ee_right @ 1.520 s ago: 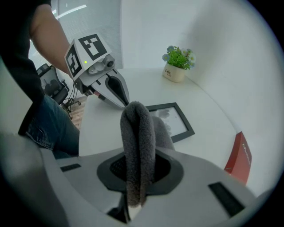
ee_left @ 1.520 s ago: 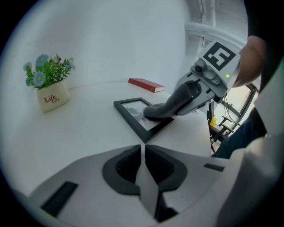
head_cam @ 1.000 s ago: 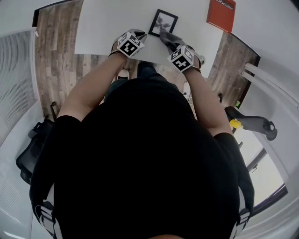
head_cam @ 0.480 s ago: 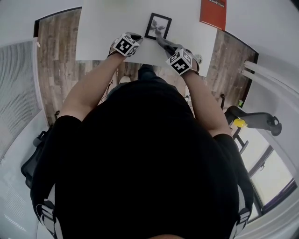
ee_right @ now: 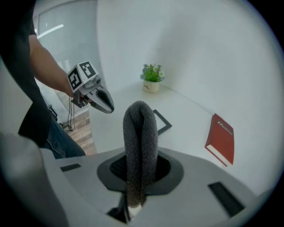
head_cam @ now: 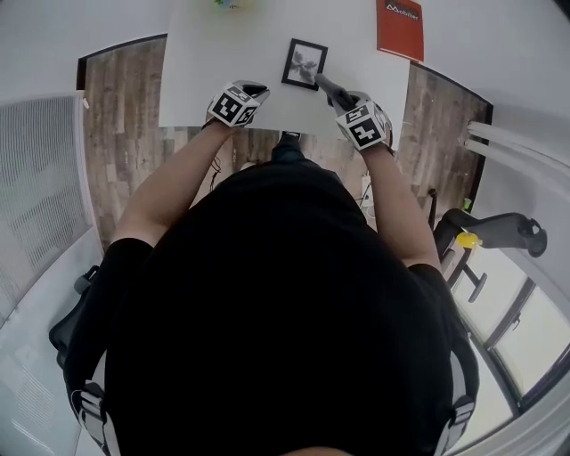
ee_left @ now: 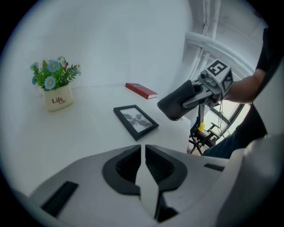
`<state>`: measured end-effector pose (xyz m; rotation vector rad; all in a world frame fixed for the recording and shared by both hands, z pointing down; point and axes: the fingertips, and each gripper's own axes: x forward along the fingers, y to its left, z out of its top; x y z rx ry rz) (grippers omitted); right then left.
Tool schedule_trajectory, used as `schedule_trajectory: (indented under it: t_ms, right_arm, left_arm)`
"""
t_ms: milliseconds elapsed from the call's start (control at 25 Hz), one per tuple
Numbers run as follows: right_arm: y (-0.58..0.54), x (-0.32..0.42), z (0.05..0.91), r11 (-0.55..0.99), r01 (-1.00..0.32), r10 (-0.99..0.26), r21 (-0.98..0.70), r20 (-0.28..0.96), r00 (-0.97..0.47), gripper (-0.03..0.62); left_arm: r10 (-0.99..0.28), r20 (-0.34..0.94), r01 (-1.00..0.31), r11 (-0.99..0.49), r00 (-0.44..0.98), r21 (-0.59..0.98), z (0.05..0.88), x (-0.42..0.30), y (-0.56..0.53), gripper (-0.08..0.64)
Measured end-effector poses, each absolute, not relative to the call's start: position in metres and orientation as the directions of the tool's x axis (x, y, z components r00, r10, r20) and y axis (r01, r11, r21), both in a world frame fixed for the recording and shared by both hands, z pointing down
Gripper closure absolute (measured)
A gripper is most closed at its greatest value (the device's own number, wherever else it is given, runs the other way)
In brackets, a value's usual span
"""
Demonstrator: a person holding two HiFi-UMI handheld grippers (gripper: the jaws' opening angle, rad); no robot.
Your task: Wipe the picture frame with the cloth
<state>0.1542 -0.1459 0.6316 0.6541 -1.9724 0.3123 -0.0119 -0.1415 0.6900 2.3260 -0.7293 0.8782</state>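
Observation:
The black picture frame (head_cam: 305, 63) lies flat on the white table (head_cam: 223, 53), also seen in the left gripper view (ee_left: 135, 120). My right gripper (ee_right: 135, 177) is shut on a folded dark grey cloth (ee_right: 140, 142), which sticks up between its jaws. In the left gripper view the cloth (ee_left: 177, 101) hangs in the air just right of the frame, not touching it. The cloth hides most of the frame (ee_right: 163, 123) in the right gripper view. My left gripper (ee_left: 143, 155) is shut on nothing, above the table's near edge, left of the frame.
A red book (head_cam: 399, 27) lies at the table's far right. A small white pot of flowers (ee_left: 56, 86) stands at the far left. Bare tabletop surrounds the frame. Wooden floor (head_cam: 120, 134) and a chair (head_cam: 494, 230) lie beyond the table's edges.
The right gripper has drawn the cloth back off the frame's near right part, so it now hangs beside that corner. The left gripper has hardly moved.

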Motion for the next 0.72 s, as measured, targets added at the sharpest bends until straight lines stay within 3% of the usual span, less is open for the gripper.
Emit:
schedule_trajectory:
  t_ms: [720]
  right_arm:
    - [-0.138,0.146,0.518,0.693,-0.703,-0.572,0.161,0.716,-0.4,0.551]
  left_arm:
    - [-0.46,0.565,-0.656,-0.727,0.685,0.203,0.564,-0.072,-0.121,0.526]
